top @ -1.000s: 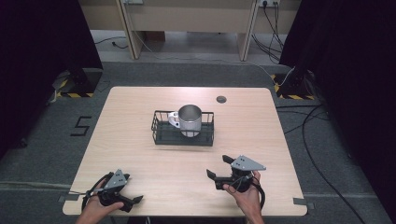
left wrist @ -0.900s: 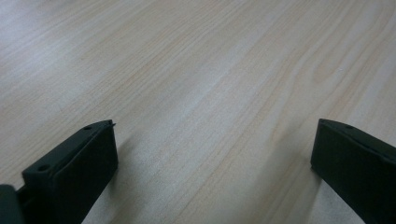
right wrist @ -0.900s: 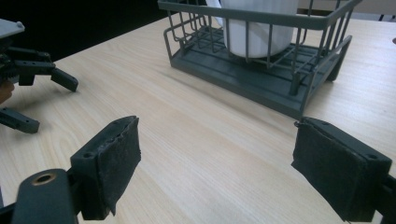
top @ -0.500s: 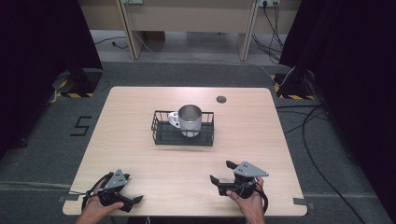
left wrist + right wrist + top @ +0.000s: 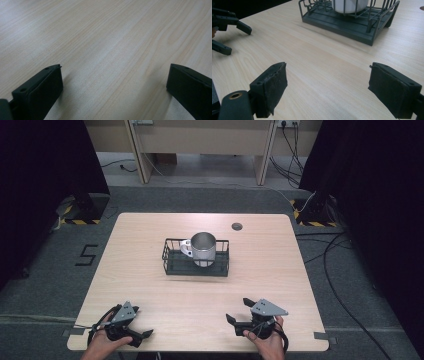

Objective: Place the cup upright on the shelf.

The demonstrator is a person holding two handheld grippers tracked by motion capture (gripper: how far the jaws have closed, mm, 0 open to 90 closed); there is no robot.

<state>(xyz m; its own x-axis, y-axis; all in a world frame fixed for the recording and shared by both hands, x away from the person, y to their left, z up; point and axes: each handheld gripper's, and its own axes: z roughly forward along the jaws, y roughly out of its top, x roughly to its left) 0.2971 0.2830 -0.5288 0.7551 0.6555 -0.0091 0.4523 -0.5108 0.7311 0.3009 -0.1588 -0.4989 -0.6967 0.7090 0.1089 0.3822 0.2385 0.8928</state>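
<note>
wooden table (image 5: 280, 285), basket (image 5: 172, 265), spread grippers (image 5: 239, 312)

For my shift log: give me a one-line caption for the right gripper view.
Open right tool low over the wooden table, facing the wire basket holding a mug.

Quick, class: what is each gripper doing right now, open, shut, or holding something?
Left gripper: open, holding nothing, jaws wide over bare table.
Right gripper: open, holding nothing, pointed toward the wire basket.
</note>
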